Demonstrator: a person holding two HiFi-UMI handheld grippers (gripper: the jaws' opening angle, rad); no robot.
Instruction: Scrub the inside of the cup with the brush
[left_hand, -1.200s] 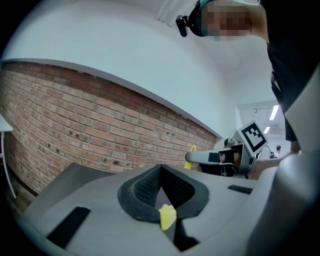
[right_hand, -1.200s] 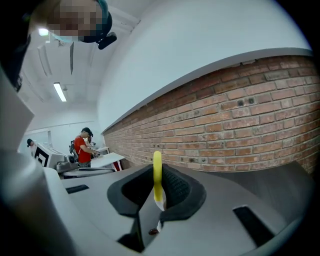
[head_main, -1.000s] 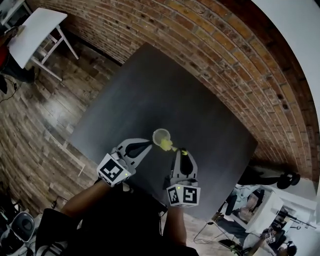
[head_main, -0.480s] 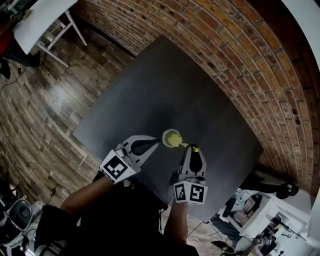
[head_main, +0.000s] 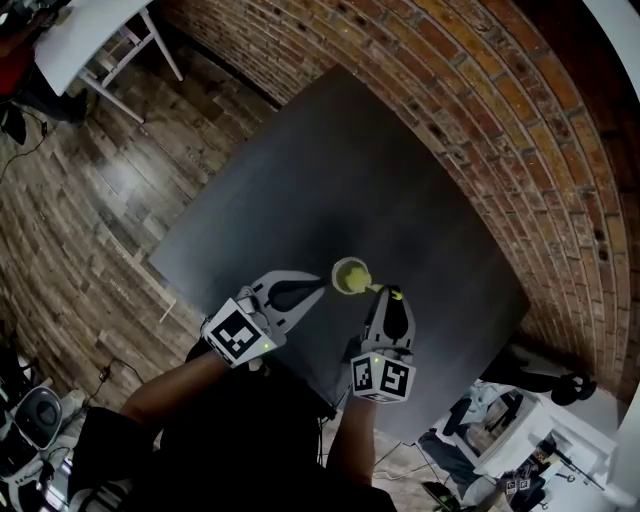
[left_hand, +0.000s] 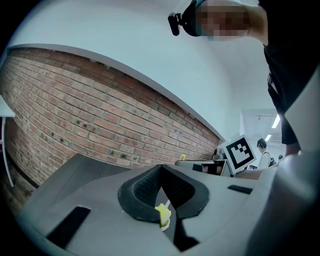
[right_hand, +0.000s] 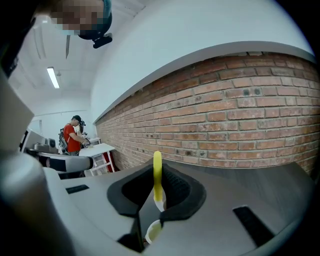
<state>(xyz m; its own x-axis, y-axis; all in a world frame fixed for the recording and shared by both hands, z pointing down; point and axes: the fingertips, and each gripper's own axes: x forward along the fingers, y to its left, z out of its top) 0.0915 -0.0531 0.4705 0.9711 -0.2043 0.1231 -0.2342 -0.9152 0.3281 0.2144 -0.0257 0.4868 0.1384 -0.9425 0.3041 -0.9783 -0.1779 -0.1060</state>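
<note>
A small pale cup (head_main: 349, 275) stands on the dark table (head_main: 330, 170), near its front edge. The yellow-green head of the brush fills its mouth. My left gripper (head_main: 318, 290) meets the cup's left side, jaws drawn together on its wall. My right gripper (head_main: 390, 298) comes in from the cup's right, shut on the brush's yellow handle (head_main: 386, 292). In the right gripper view the handle (right_hand: 157, 172) stands upright between the pads, with the cup's rim (right_hand: 152, 231) just below. The left gripper view shows a yellow and white bit of the brush (left_hand: 163, 214) through the gap under its pads.
A brick wall (head_main: 500, 130) runs along the table's far and right sides. Wooden floor (head_main: 90, 200) lies to the left, with a white side table (head_main: 85, 30) at the top left. A person in red (right_hand: 71, 137) stands far off.
The brush head, at the cup's rim a second ago, has gone down into the cup. Both grippers keep their hold, and the head camera has shifted slightly.
</note>
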